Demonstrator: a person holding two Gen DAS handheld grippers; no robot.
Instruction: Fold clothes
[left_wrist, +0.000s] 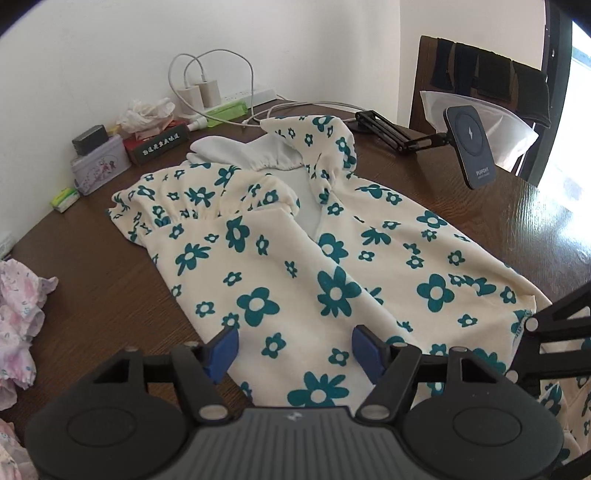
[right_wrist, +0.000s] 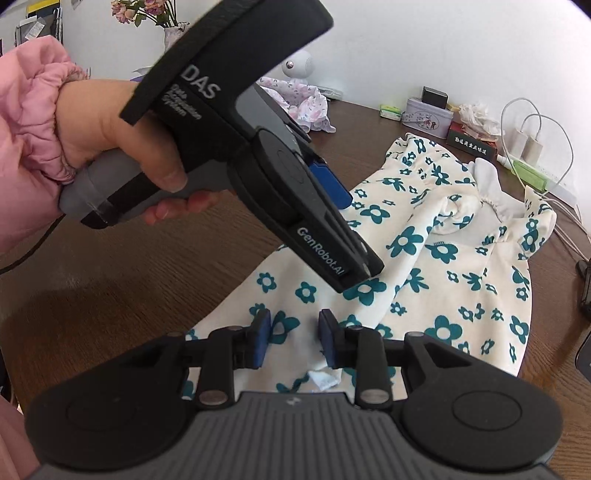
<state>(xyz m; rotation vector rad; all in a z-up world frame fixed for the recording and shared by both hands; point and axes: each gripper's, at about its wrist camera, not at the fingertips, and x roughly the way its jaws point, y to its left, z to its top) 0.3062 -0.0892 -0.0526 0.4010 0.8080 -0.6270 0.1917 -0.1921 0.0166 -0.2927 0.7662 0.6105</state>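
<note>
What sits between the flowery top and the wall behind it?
Left view: a tissue box, a patterned tin and a power strip with chargers.

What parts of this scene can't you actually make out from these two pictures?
- Floral garment: near hem hidden behind the left gripper, left wrist view.
- Pink clothes: cut by the left edge.
- Red box lettering: too small.
- Table: partly hidden by the hand, right wrist view.

Brown wooden table (left_wrist: 110, 280). Along the wall: floral tin (left_wrist: 99, 167) with dark box (left_wrist: 90, 139) on top, tissue box (left_wrist: 157, 144), white power strip (left_wrist: 243, 96), two chargers (left_wrist: 201, 94). Magnetic phone mount (left_wrist: 470, 144) on black arm. Wooden chair (left_wrist: 424, 74) behind.
</note>
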